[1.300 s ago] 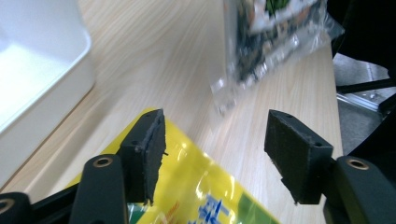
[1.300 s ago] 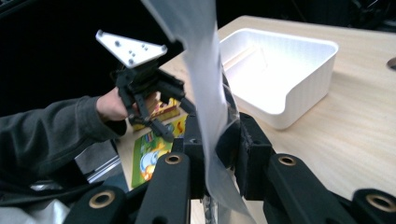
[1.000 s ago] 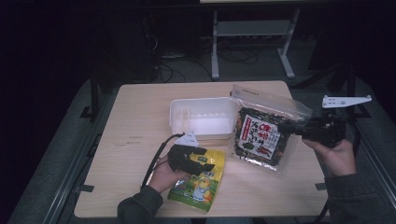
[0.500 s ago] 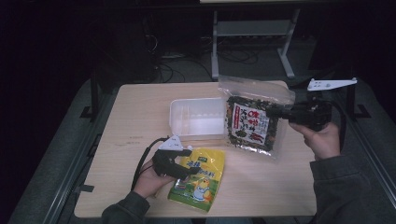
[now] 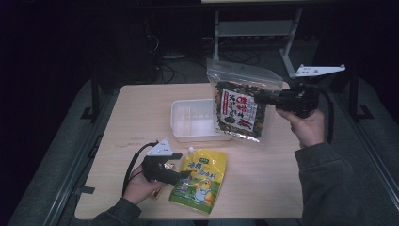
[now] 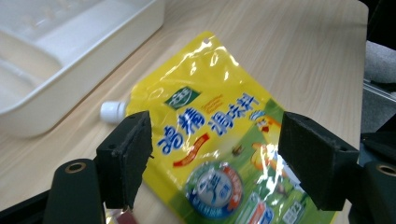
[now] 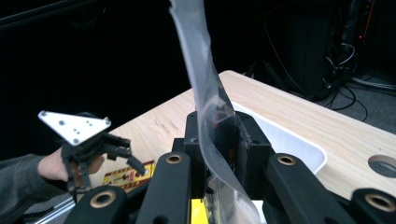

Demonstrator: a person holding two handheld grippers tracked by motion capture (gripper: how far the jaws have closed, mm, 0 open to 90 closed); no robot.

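Above the white tray (image 5: pixel 190 123) your right gripper (image 5: pixel 272 98) clamps the seaweed bag (image 5: pixel 239 107), not yet lowered in; your left gripper (image 6: pixel 212 156) gapes over the flat-lying yellow pouch (image 6: pixel 219 154), 2 items left

The counter (image 5: pixel 141 113) is pale wood grain with a smooth matt face. The tray (image 5: pixel 188 123) looks like white plastic with a soft sheen. The yellow pouch (image 6: pixel 219 140) is glossy film that catches glare. The seaweed bag (image 5: pixel 242 110) is clear, shiny plastic. The left claw (image 6: pixel 215 161) has matt black, slightly rough pads.
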